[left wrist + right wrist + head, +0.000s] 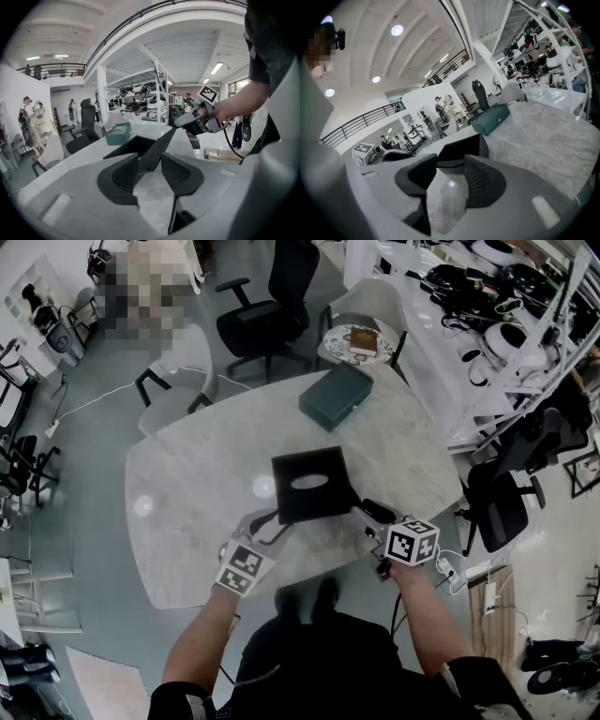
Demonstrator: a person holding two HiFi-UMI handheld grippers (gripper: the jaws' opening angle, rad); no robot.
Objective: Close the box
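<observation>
— Where is the box?

— The black box [309,482] sits on the marble table [178,493], close to the person's edge. Its flat top faces up and has a pale oval on it.

— And the two tools?

— There is one at each near corner. The left gripper [267,521] is at the near left corner and the right gripper [361,515] at the near right one.

— Is the left one gripping?

— No. In the left gripper view its jaws stand apart. The box's corner reaches in between them, and bare table shows next to the right jaw. I cannot tell whether the left jaw touches the box.

— The right one?

— Its jaws are apart too. In the right gripper view the box lies just past the jaw tips, and only the tabletop shows between them.

— Is anything else on the table?

— A green box [336,395] lies farther back, well apart from the black one. Beyond the table's far edge there is a round stool [349,354] with a book [364,341] on it, and a black office chair [272,306].
</observation>
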